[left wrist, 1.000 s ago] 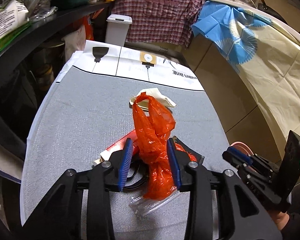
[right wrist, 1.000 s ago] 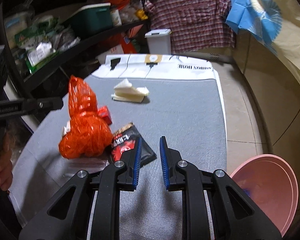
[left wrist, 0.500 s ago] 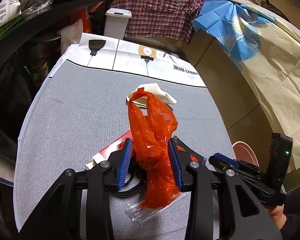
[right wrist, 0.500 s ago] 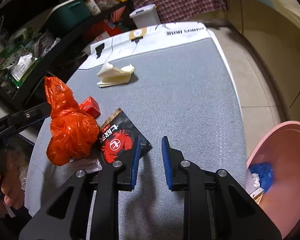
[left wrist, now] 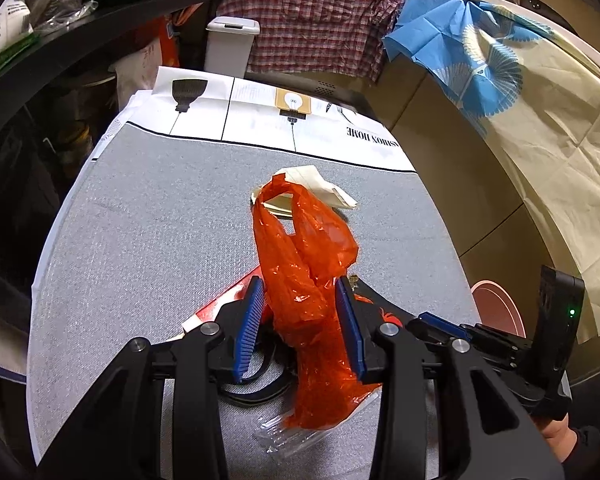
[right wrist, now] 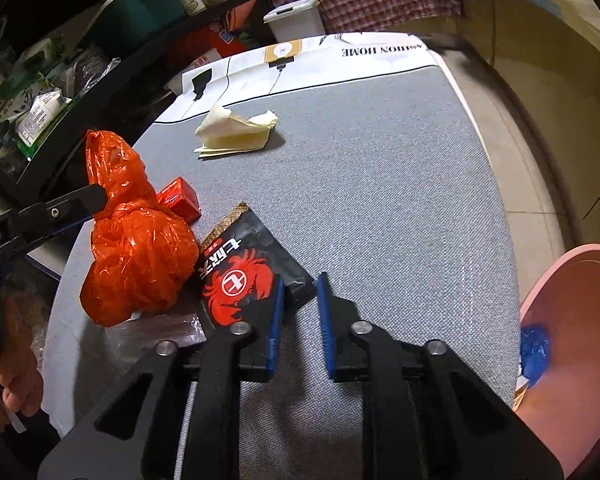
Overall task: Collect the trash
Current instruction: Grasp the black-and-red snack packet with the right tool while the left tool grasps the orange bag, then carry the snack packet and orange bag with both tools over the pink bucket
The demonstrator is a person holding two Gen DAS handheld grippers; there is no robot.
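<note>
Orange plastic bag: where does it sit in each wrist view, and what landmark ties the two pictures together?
Left wrist: the orange plastic bag stands in the lower centre, between the open fingers of the left gripper.
Right wrist: the same bag is at the left, beside the black and red packet.
Shared landmark: the crumpled paper napkin on the grey table, beyond the bag.

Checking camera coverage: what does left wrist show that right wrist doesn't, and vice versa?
Left wrist only: the orange bag sits between the open left gripper's pads, and the blue cloth hangs at the back.

Right wrist only: the open, empty right gripper, the black snack packet's front and blue trash in the pink basin.

Both: the orange bag, napkins, white bin.
</note>
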